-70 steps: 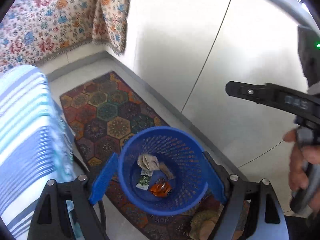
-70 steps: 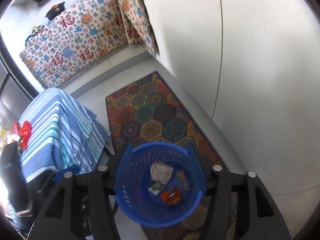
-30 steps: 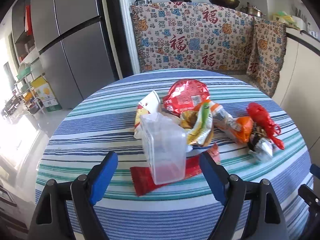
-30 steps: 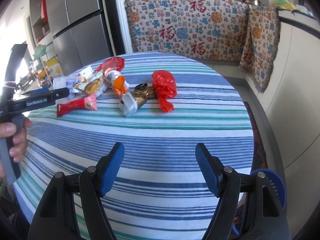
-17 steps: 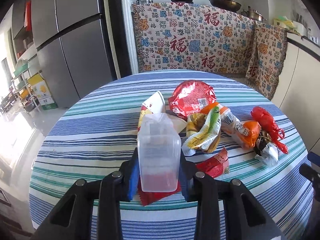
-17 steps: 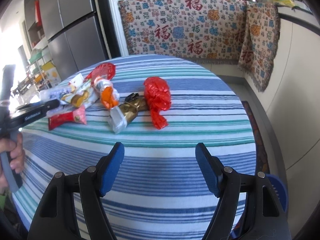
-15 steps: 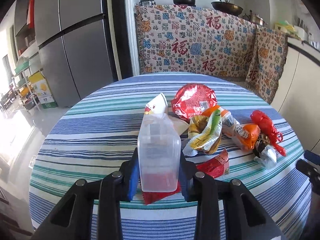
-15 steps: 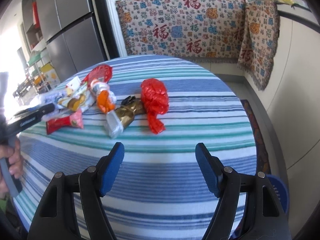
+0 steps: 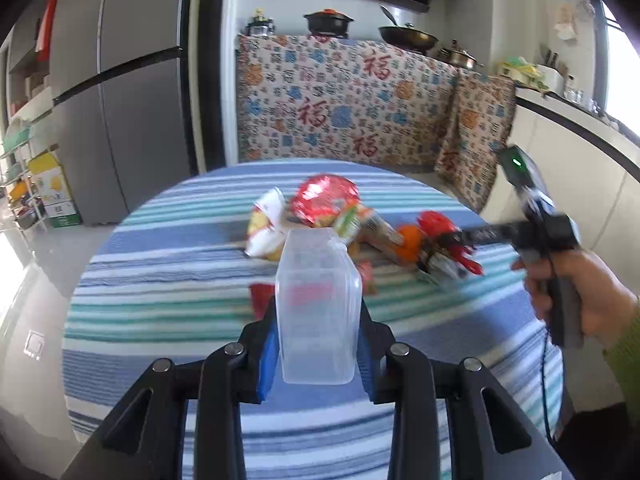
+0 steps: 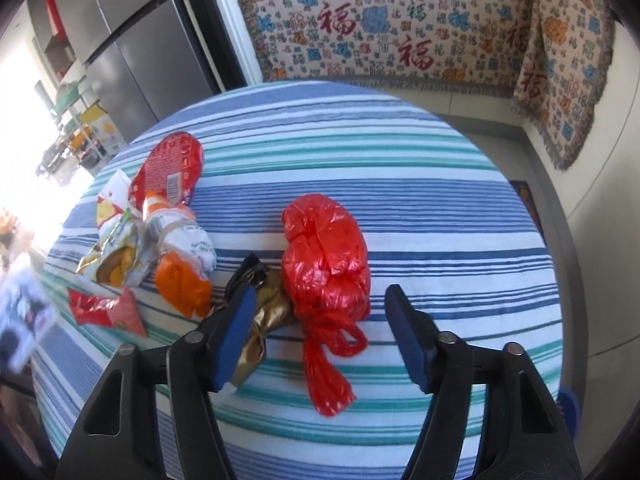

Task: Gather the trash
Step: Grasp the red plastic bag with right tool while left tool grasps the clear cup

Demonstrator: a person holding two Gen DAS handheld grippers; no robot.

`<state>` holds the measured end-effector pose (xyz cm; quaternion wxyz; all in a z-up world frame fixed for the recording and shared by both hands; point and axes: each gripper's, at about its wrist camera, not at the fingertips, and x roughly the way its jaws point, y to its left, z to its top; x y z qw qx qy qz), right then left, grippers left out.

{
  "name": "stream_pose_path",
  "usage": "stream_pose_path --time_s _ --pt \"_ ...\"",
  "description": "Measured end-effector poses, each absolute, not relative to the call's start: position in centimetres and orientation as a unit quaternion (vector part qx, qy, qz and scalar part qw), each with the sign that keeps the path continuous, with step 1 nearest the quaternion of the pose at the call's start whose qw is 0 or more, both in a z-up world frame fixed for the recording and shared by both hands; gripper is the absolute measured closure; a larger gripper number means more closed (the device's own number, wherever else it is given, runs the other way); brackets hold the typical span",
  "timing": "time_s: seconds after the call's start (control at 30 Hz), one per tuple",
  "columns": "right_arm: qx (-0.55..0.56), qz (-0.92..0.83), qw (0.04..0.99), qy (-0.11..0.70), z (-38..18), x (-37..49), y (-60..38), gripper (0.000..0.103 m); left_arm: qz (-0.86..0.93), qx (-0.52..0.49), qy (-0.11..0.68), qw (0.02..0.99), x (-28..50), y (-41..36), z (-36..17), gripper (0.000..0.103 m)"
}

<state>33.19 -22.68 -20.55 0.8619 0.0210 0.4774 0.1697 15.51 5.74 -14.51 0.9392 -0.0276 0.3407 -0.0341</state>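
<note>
Between the left claw's (image 9: pixel 316 350) blue pads a clear tub (image 9: pixel 318 306) is clamped, lifted just off the striped bench (image 9: pixel 160 280). Over at the right claw (image 10: pixel 320 336), the jaws have just been closing but are stopped half-open, with a red bag (image 10: pixel 326 264) sitting between them, not pinched yet. So it's mid-pickup, probably. Next, the bag has to be squeezed shut on, clear of the gold wrapper (image 10: pixel 264 320) touching it, then both carried off to a bin. More wrappers (image 10: pixel 160 240) are left beside.

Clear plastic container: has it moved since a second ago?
Yes. The clear plastic container, then standing on the striped tablecloth beside the wrappers, is now clamped in the left gripper, apparently lifted toward the camera.
</note>
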Motion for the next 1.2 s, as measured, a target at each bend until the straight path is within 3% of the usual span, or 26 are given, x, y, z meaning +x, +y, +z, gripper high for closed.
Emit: stream_pose_path --time_s 0.03,0.07,0.47,0.53,0.6,0.63,0.7,0.77,0.8,1.2 --pt "0.027 0.171 0.858 0.484 -20.7 33.4 -22.8 0.060 -0.040 -0.027 0.344 0.938 15.3 5.3 -14.9 0.069" --pt "0.034 0.168 0.858 0.484 -20.7 33.3 -23.2 0.063 -0.046 -0.026 0.347 0.936 15.0 4.7 -15.5 0.069" --pt "-0.013 0.139 0.878 0.457 -18.3 20.7 -24.2 0.063 -0.048 -0.012 0.349 0.936 12.9 3.2 -19.1 0.070" --pt "-0.015 0.138 0.874 0.465 -19.2 19.5 -24.1 0.063 -0.051 -0.008 0.370 0.927 12.8 3.2 -19.7 0.059" --pt "-0.015 0.142 0.873 0.467 -20.0 18.9 -23.9 0.062 -0.053 -0.008 0.386 0.921 12.5 3.3 -20.2 0.045" --pt "-0.021 0.142 0.875 0.462 -19.9 18.7 -23.7 0.058 -0.053 -0.008 0.389 0.920 12.2 3.3 -20.3 0.043" --pt "-0.020 0.148 0.875 0.460 -19.8 18.7 -23.8 0.055 -0.056 -0.006 0.400 0.915 12.1 3.3 -20.5 0.042" --pt "-0.009 0.153 0.874 0.460 -19.7 18.7 -24.1 0.041 -0.057 -0.010 0.409 0.911 12.1 3.4 -20.5 0.042" --pt "-0.006 0.155 0.874 0.461 -19.7 18.5 -24.2 0.039 -0.058 -0.010 0.411 0.910 12.3 3.4 -20.4 0.042" --pt "-0.040 0.172 0.873 0.454 -19.1 19.0 -22.7 0.031 -0.069 -0.004 0.446 0.892 14.8 3.2 -19.5 0.042"
